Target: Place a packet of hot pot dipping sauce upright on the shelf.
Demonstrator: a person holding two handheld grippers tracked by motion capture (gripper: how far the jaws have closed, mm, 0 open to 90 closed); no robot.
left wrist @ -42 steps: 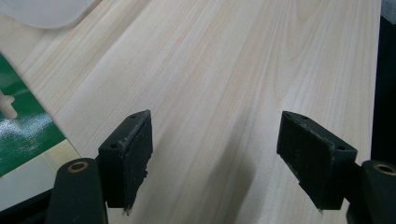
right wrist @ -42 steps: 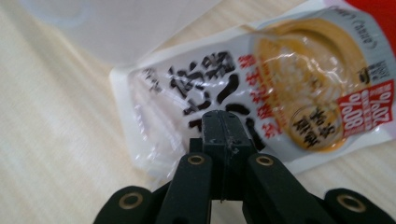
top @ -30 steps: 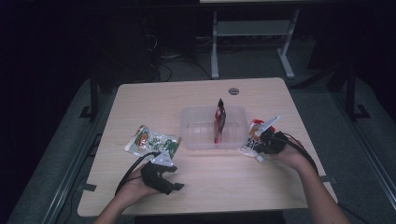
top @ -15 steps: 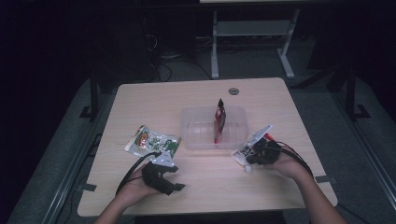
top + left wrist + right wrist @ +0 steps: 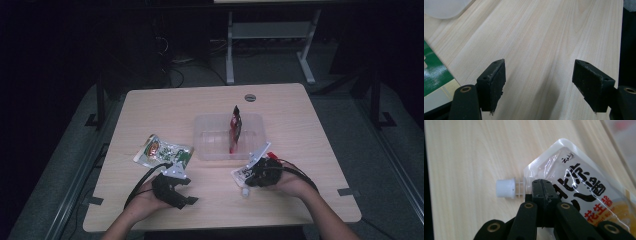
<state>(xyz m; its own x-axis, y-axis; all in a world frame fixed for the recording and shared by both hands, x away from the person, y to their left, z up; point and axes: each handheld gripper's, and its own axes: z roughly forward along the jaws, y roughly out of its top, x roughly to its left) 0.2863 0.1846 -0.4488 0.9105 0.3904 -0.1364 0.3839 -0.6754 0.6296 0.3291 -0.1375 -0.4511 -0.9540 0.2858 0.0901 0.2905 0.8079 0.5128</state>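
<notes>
Dim surroundings frame a pale wooden table where a person sorts snack packets with two hand-held grippers. At the left, a green-and-white packet lies flat on the wood, untouched, just beyond the left gripper, whose jaws stand wide apart over bare tabletop, apparently idle until its turn comes. In the middle sits a clear plastic tray, with a red pouch standing upright inside it, seemingly already sorted. At the right, the right gripper has its jaws pressed together on a spouted drink pouch, pinching the sealed top edge right beside the white screw cap; a grip there likely gives the firmest purchase on a soft, floppy bag. Held just in front of the tray's near right corner, the pouch looks bound for the tray alongside the red one.
</notes>
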